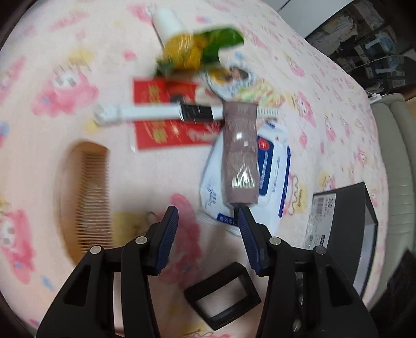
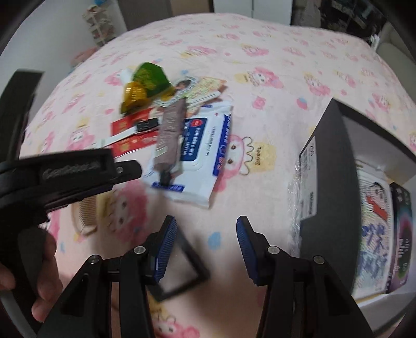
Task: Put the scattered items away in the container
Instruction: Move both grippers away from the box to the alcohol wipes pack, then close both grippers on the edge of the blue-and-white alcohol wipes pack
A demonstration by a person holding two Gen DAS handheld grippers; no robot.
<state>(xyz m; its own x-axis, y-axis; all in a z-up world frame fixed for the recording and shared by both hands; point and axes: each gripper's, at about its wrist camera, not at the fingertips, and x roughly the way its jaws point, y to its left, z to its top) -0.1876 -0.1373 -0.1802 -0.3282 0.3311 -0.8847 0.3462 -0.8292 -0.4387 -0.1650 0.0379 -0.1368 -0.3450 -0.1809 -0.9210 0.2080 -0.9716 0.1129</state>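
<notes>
From the left wrist, nearest the lens is a small black frame (image 1: 222, 295) lying on the pink sheet (image 1: 65, 65), under the left gripper (image 1: 208, 221), whose jaws stand spread with nothing between them. Taking the wipes pack (image 1: 270, 166) as landmark: it lies just beyond the gripper's tips, a brown sachet (image 1: 240, 153) lies on top of it, a white stick with a black band (image 1: 156, 113) crosses a red packet (image 1: 166, 114) beside it on the left, a green-and-yellow packet (image 1: 200, 49) and a white tube (image 1: 167, 22) lie beyond it, a comb (image 1: 91, 197) sits well apart to its left, and the dark box (image 1: 345, 215) stands to its right. From the right wrist, the frame (image 2: 179, 270) again lies closest, partly behind one finger of the right gripper (image 2: 206, 223), whose jaws are likewise spread and empty. The wipes pack (image 2: 205, 145) lies beyond those tips with the sachet (image 2: 170, 132) on it; the left gripper (image 2: 130, 167), held by a hand (image 2: 39, 267), reaches toward its near-left corner; the box (image 2: 322, 166) to its right already holds a few printed packs. I judge this the approach to a pick, most of the pile untouched. The next move calls for choosing one item, probably the sachet or frame, settling the tips around it and closing before carrying it to the box.
</notes>
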